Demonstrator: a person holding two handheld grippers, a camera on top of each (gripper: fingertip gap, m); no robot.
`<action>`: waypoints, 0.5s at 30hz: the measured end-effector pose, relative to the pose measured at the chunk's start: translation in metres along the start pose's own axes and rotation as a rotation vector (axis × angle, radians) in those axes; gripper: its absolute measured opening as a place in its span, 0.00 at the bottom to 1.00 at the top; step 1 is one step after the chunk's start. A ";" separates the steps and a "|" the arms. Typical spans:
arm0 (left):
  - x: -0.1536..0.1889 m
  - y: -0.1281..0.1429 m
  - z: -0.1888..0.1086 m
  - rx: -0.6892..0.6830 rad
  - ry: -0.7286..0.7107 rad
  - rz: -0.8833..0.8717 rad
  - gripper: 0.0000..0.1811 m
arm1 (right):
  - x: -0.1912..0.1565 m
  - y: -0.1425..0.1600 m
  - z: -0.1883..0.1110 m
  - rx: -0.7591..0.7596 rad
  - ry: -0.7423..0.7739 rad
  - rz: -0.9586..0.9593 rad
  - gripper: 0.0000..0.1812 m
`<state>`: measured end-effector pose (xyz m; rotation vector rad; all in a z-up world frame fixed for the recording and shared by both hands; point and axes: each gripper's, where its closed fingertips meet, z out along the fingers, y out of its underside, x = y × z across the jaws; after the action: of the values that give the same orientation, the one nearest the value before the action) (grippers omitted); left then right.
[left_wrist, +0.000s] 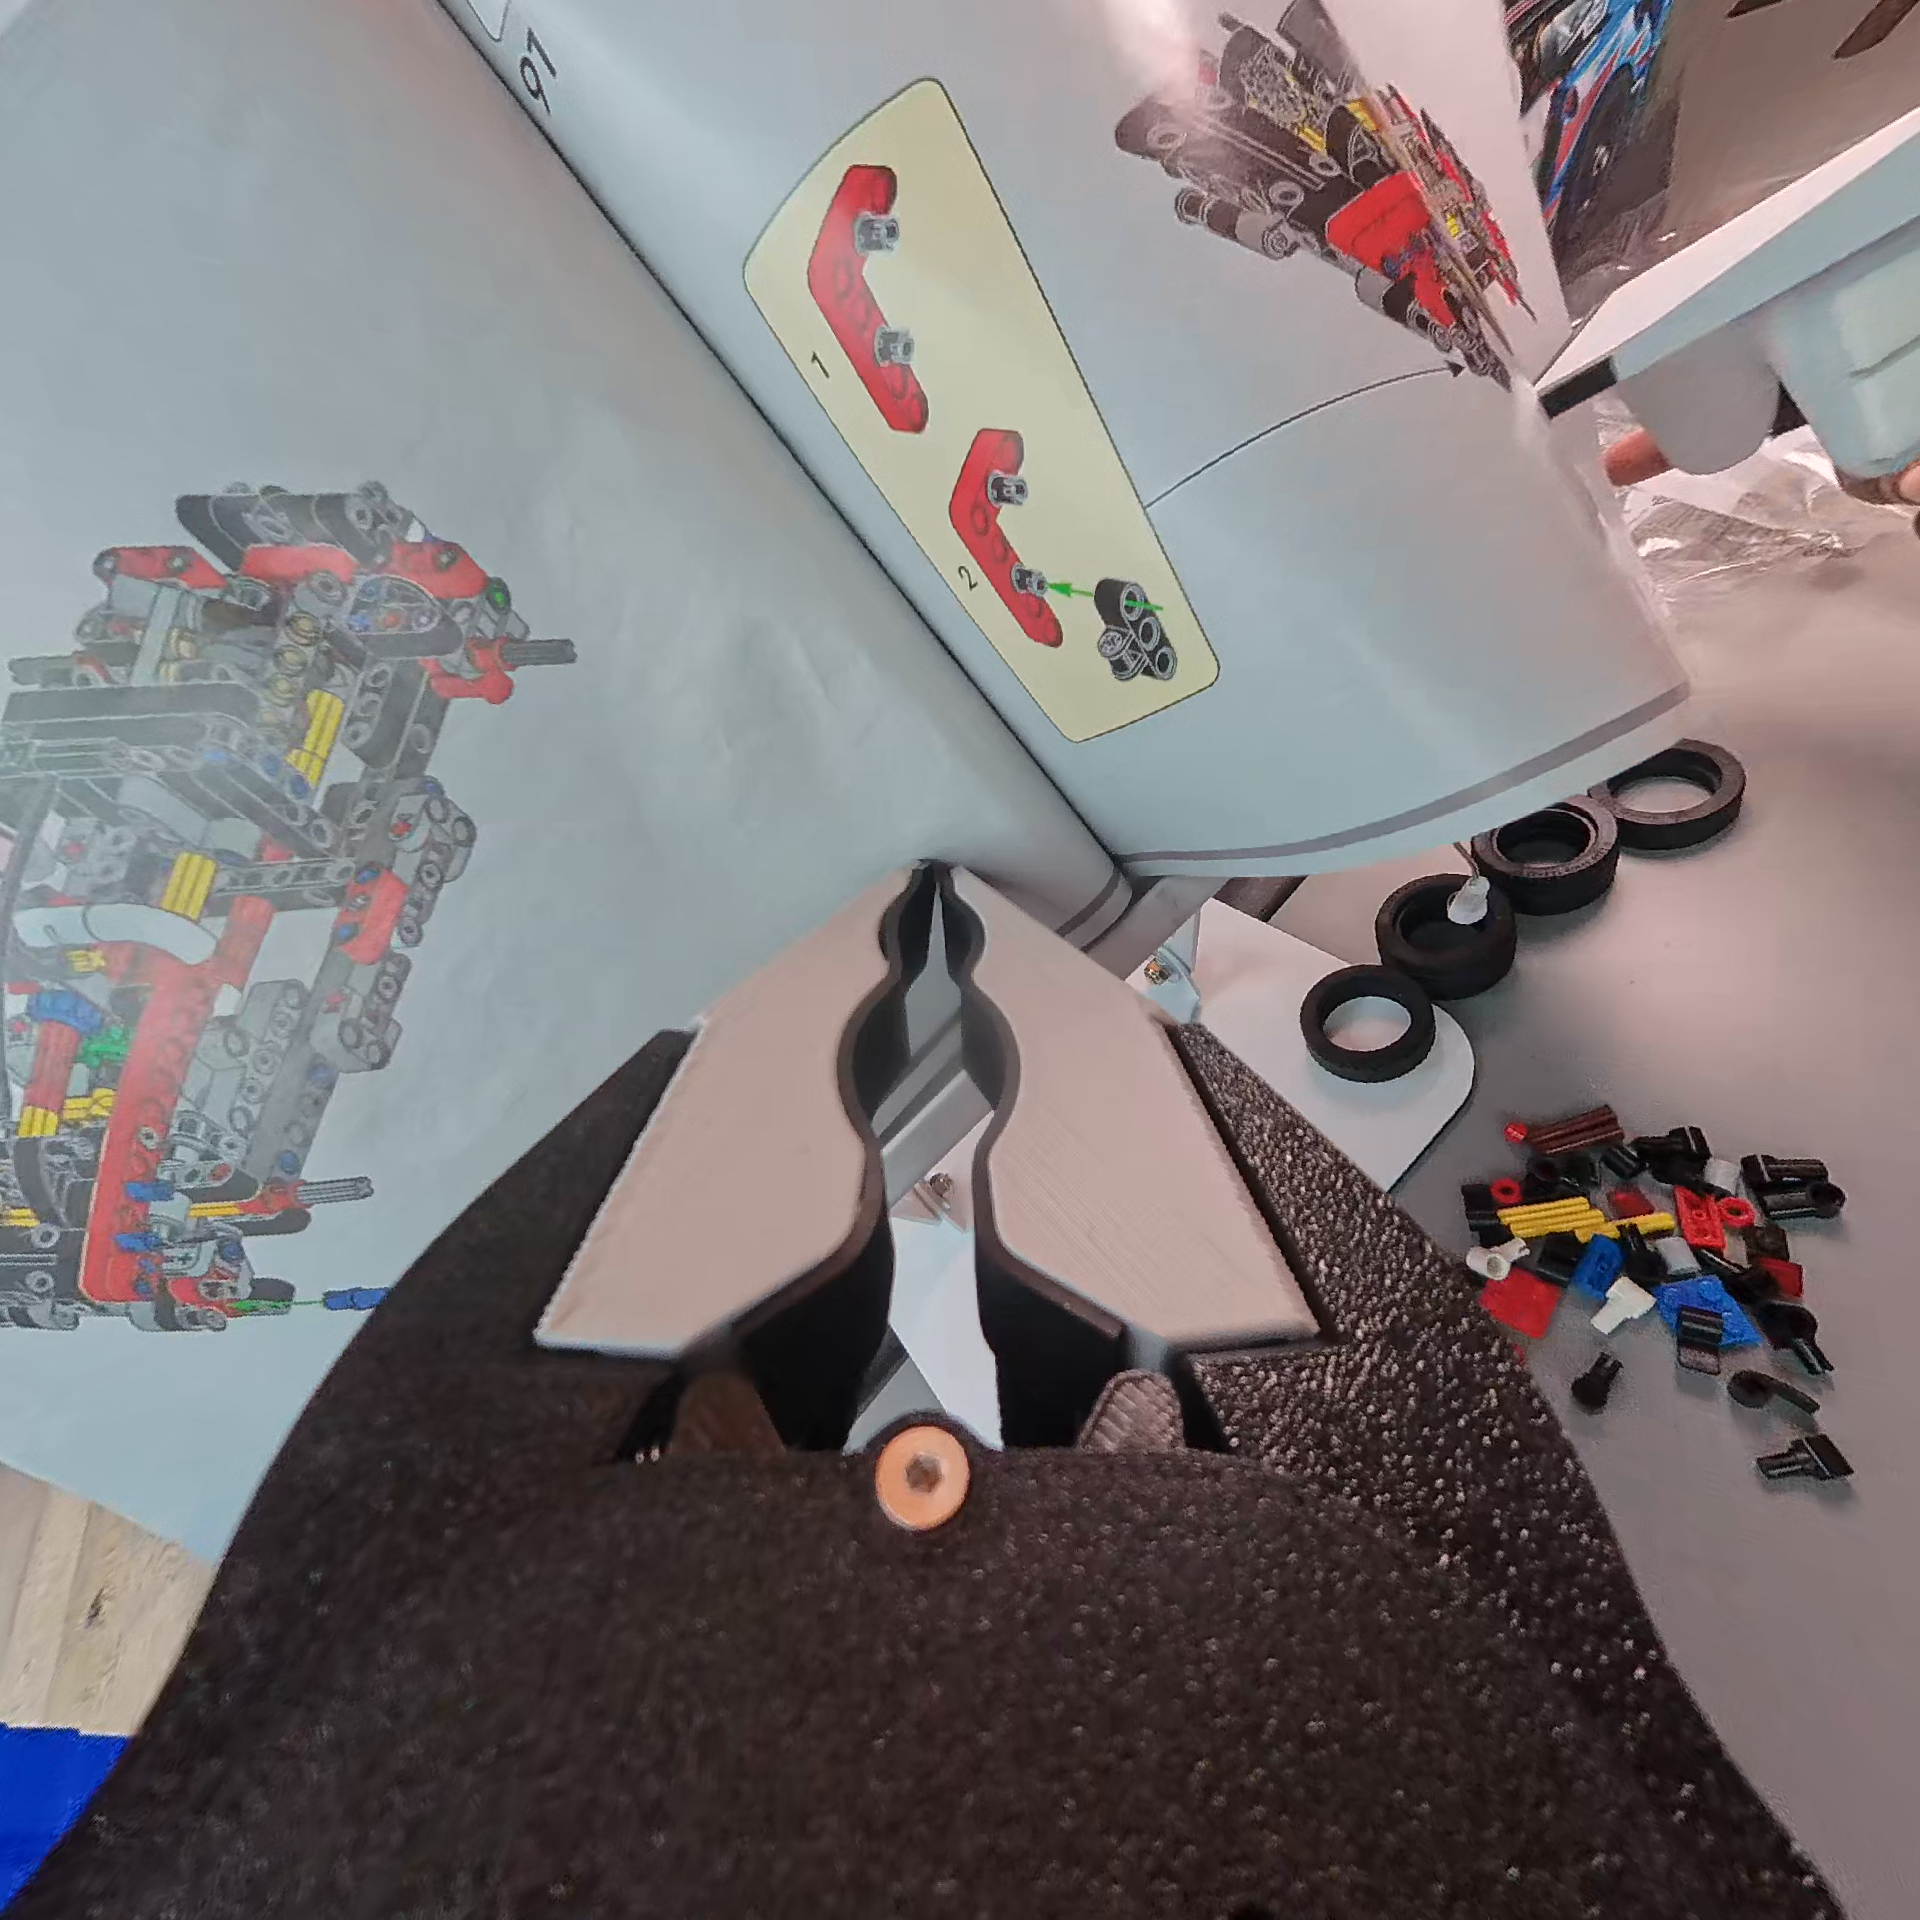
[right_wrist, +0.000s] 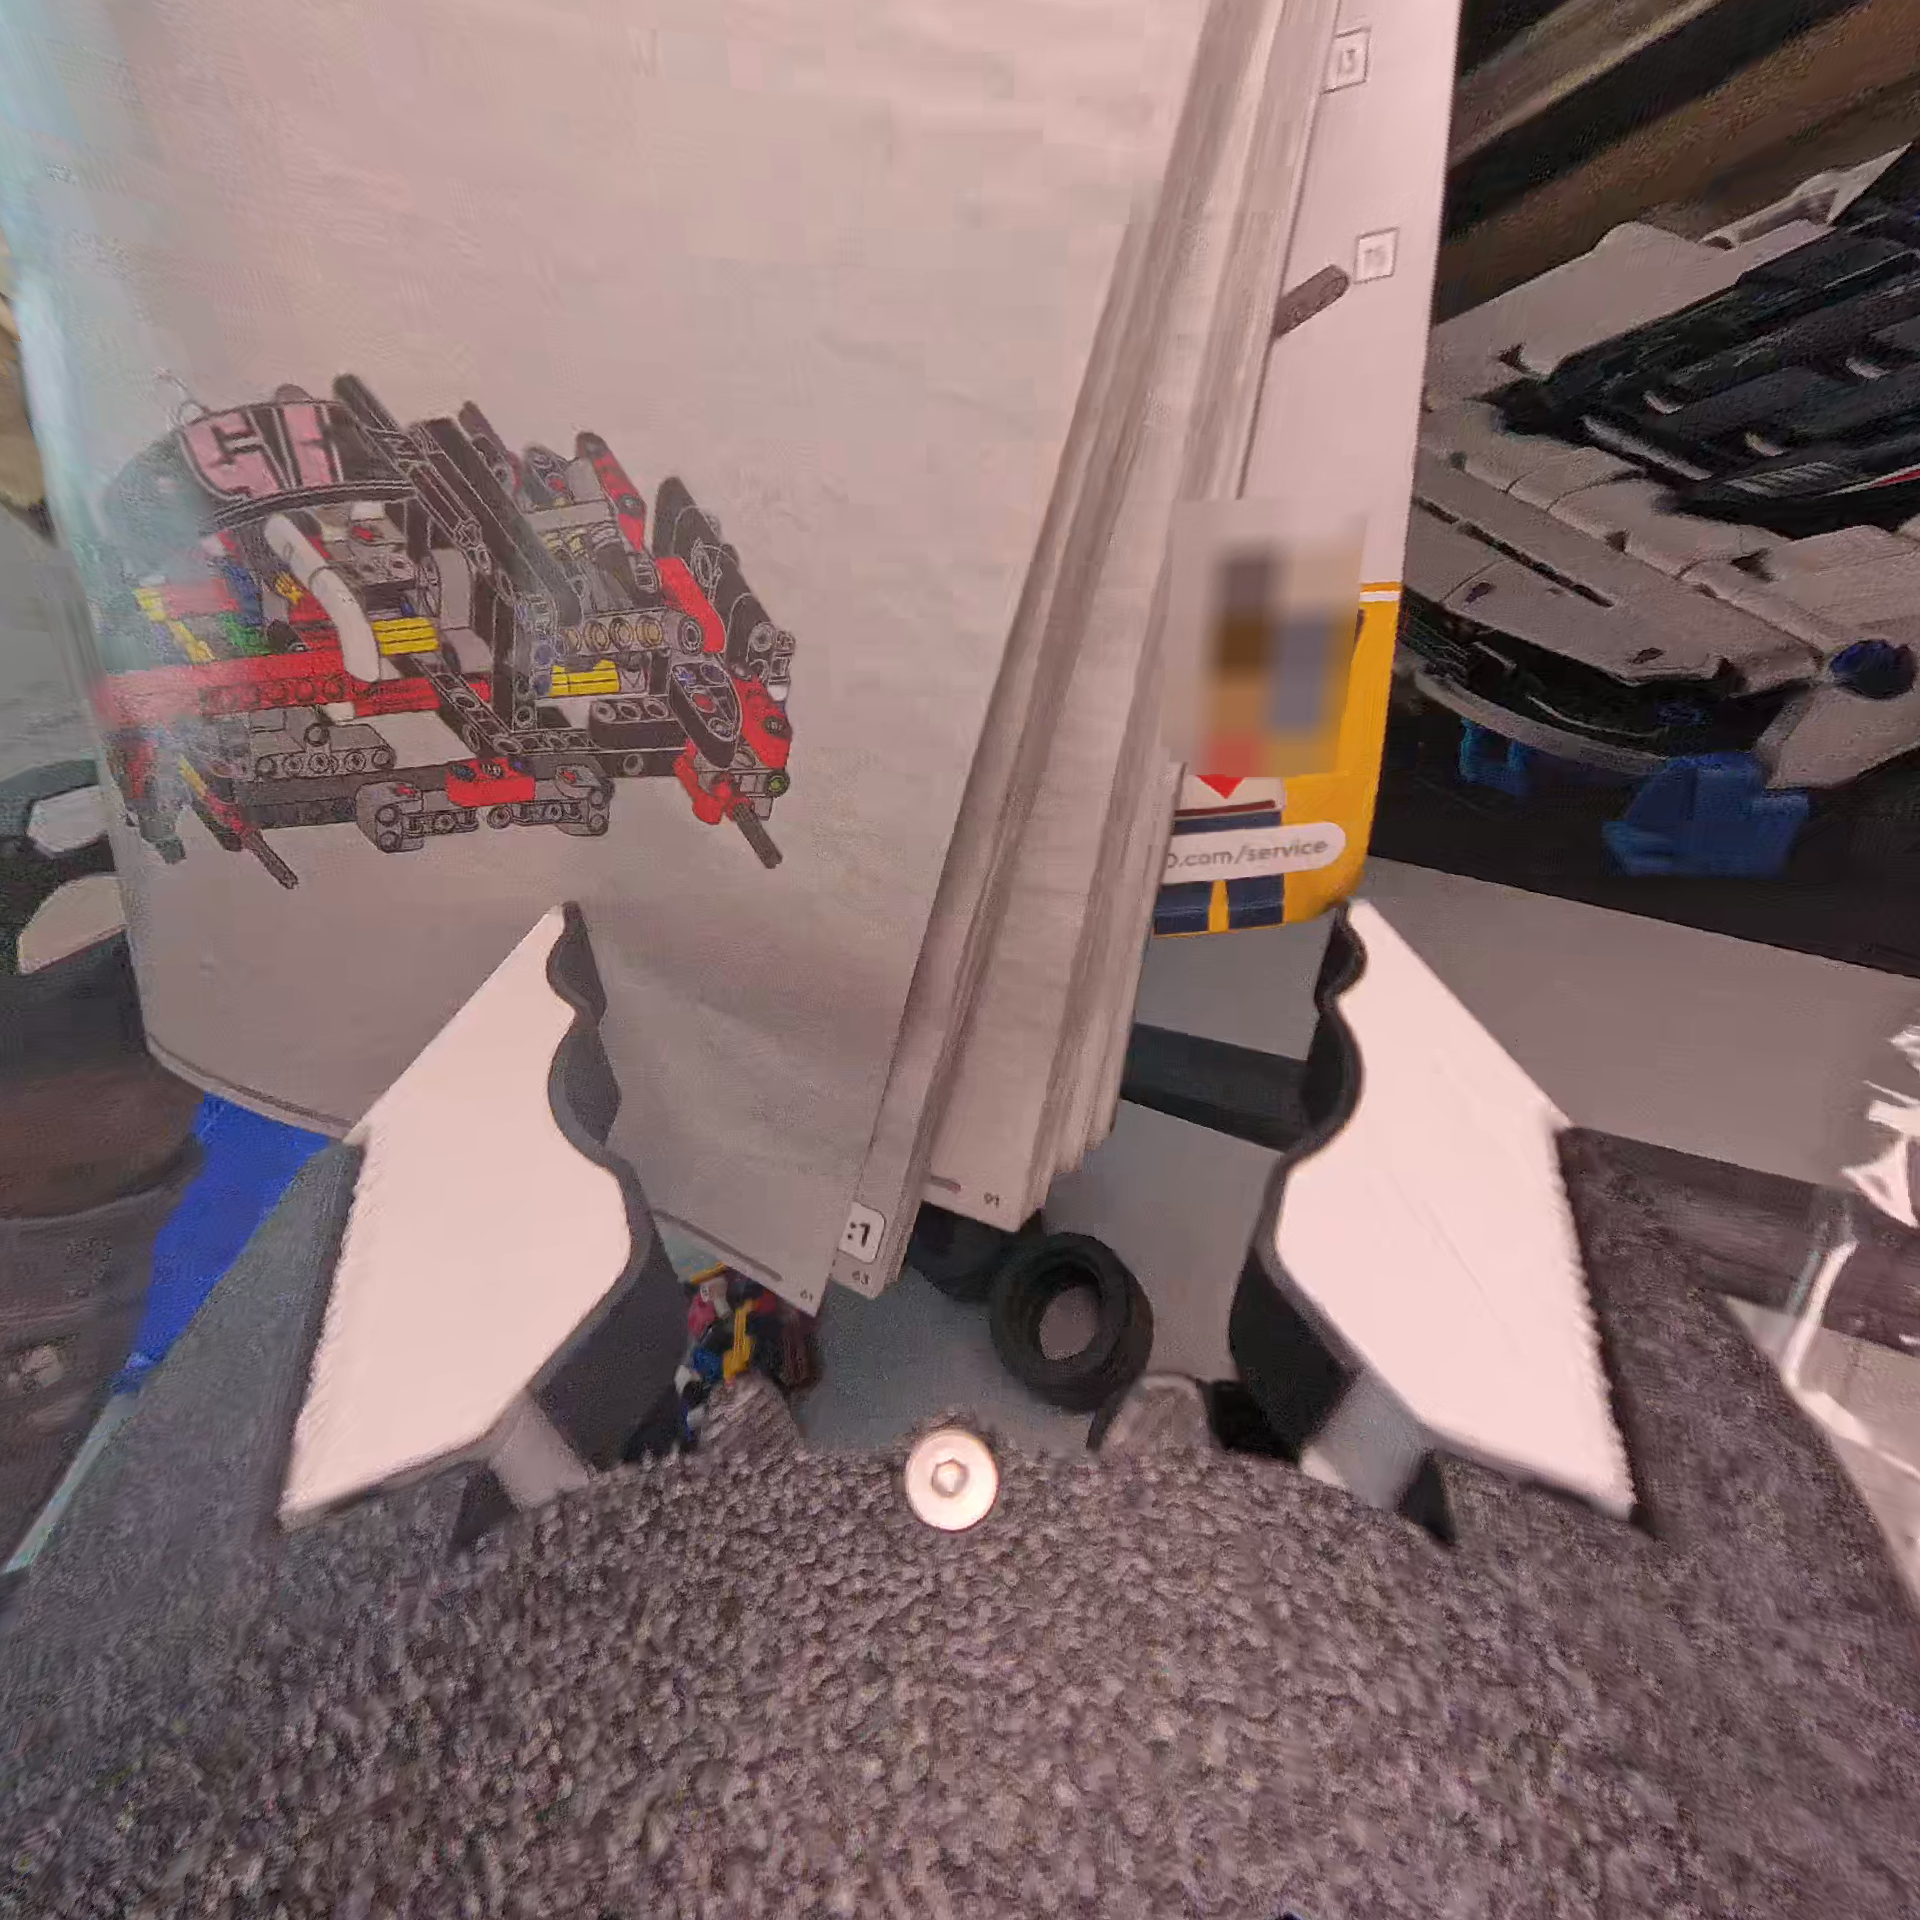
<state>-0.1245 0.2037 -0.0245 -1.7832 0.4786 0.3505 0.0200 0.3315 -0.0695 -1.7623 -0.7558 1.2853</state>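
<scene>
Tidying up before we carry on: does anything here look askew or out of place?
The instruction booklet isn't lying flat: its pages stand up, fanned, between the open right hand-held gripper fingers. Black tyres sit partly under its edge, and small parts lie in a loose heap.

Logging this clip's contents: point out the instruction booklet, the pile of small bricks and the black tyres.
Booklet (left_wrist: 582, 436): left wrist view, bare part of the open page.
Brick pile (left_wrist: 1652, 1247): left wrist view, middle of the heap.
Tyres (left_wrist: 1444, 935): left wrist view, rim of the second tyre in the row.
</scene>
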 end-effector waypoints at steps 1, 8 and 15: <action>-0.001 0.000 0.000 -0.004 -0.004 0.008 0.00 | -0.002 -0.002 0.004 0.001 -0.057 -0.001 0.73; -0.018 0.016 0.001 -0.045 -0.039 0.036 0.00 | -0.015 -0.053 -0.006 0.162 -0.300 -0.022 0.22; -0.037 0.028 -0.003 -0.052 -0.112 0.057 0.00 | -0.045 -0.067 -0.006 0.199 -0.255 -0.214 0.09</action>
<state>-0.1707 0.1998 -0.0298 -1.7916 0.4444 0.5038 0.0116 0.3257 0.0105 -1.3375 -0.8988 1.4005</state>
